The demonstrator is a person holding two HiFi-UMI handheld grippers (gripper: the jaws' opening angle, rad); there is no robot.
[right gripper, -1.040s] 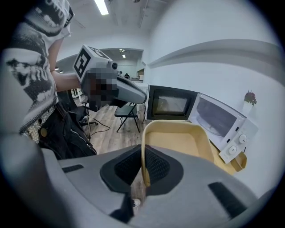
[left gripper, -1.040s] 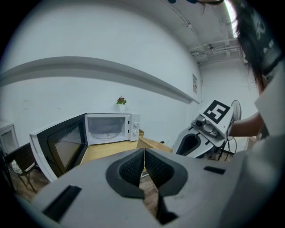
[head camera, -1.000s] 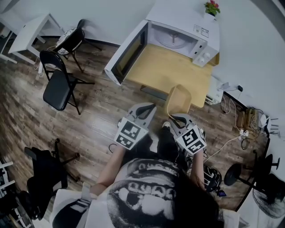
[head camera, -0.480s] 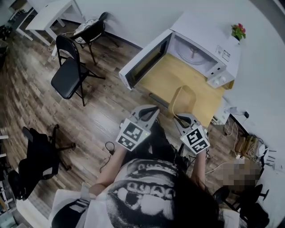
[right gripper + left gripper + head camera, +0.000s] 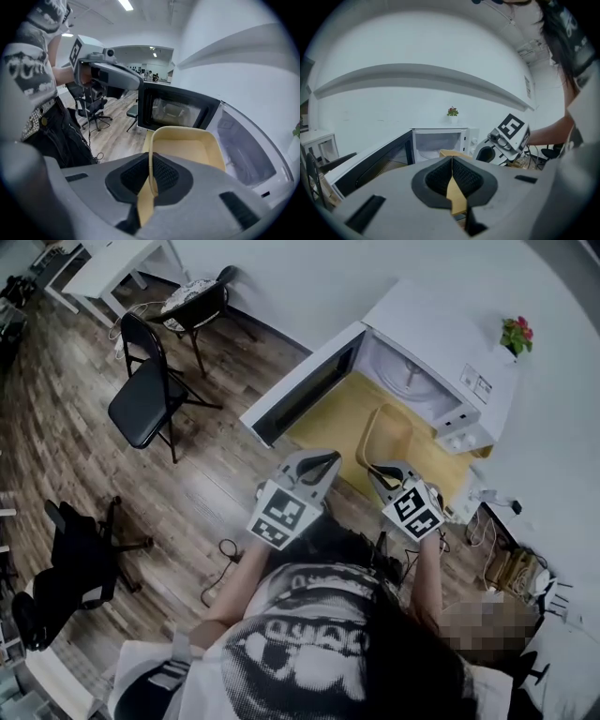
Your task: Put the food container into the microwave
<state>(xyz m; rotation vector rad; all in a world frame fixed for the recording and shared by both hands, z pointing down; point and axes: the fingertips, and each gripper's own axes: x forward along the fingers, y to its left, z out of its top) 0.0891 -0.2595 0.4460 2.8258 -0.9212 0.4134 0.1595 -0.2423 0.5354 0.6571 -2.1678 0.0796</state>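
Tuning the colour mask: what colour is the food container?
Pale yellow container; the right gripper view shows it best.

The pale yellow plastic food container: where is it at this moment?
The container is right of centre in the head view, its rim clamped in the right gripper, over the wooden table, just before the open white microwave.

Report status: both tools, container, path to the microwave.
Right tool shut on food container rim. Left tool shut, clear of it. Container over table, short of microwave. Door open, nothing in the way.
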